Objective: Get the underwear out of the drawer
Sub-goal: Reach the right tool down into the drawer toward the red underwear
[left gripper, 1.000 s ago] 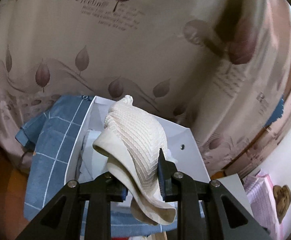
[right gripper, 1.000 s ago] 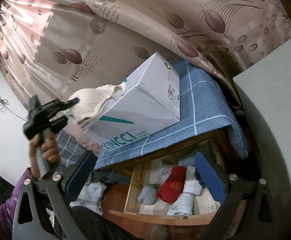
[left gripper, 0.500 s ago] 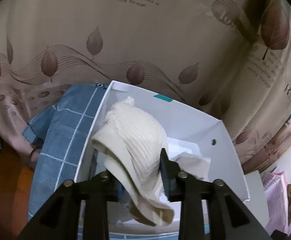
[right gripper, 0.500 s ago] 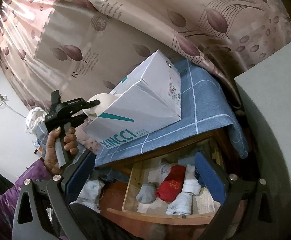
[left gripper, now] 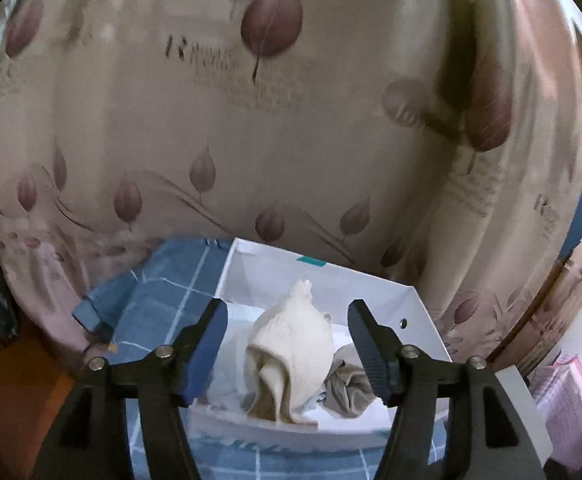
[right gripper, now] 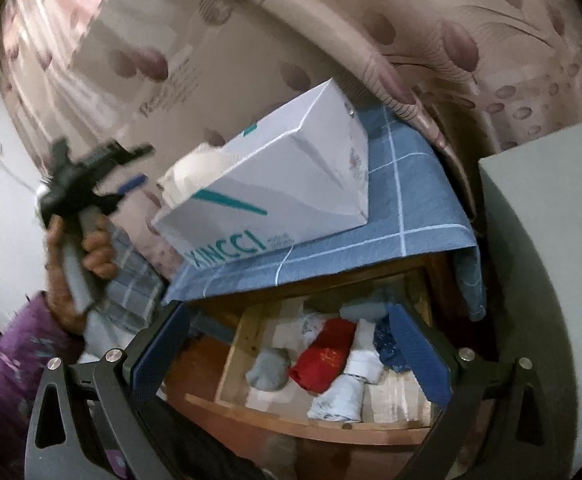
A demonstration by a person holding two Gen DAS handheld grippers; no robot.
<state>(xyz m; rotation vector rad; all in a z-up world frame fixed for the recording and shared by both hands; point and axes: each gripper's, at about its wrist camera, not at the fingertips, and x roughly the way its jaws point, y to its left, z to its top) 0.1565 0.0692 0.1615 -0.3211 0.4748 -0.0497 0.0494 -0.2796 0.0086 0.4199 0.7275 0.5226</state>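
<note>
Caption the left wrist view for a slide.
Left hand-held gripper, jaws opening, lets cream underwear lie in the white box on a blue checked cloth.

wooden nightstand (right gripper: 371,276) with its top covered by a blue cloth with a white grid (right gripper: 407,208), which droops over the right edge. sitting right on the cloth is a white open-top cardboard box with teal "xincci" lettering (right gripper: 283,184), set at an angle, a cream garment (left gripper: 295,344) piled inside and poking over the rim, something greyish next to it. below the top, the wooden drawer (right gripper: 291,424) is pulled out, packed with rolled-up underwear: a red one (right gripper: 323,356) in the middle, a grey one (right gripper: 269,368) to its left, white ones (right gripper: 343,396) toward the front.
</note>
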